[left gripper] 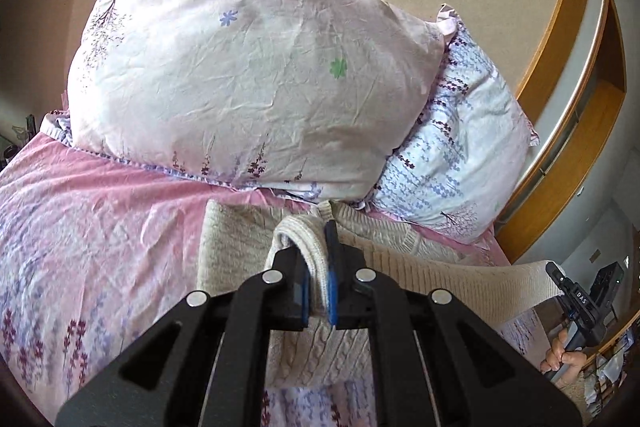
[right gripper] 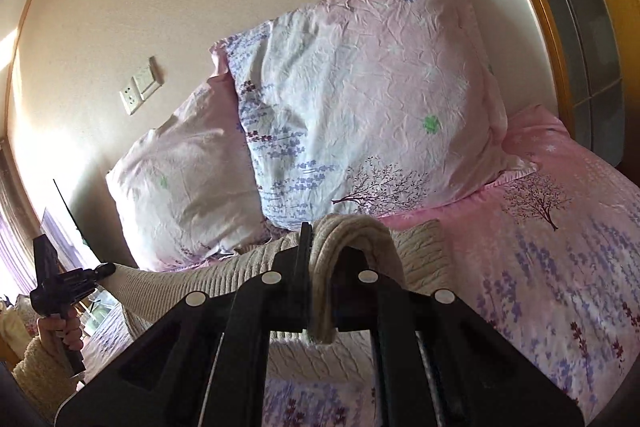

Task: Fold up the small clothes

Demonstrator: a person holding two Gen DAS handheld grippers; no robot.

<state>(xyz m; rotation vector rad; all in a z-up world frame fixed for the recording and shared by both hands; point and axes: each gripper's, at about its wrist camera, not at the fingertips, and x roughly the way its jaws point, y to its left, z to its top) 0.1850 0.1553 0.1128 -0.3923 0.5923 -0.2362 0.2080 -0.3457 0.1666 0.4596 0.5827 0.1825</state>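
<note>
The cream sweater [left gripper: 248, 239] is clamped between both jaws at its ribbed edge and held stretched above the bed [left gripper: 100, 211]. A bunched fold may be dragged crooked if one grip slips.

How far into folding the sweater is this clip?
Early to midway. Done: the cream sweater is spread on the bed below the pillows. In hand: the left hand-held gripper and the right hand-held gripper each pinch a ribbed edge, lifted off the bed. Left: carrying that edge over and finishing the fold; no neat bundle shows yet.
</note>
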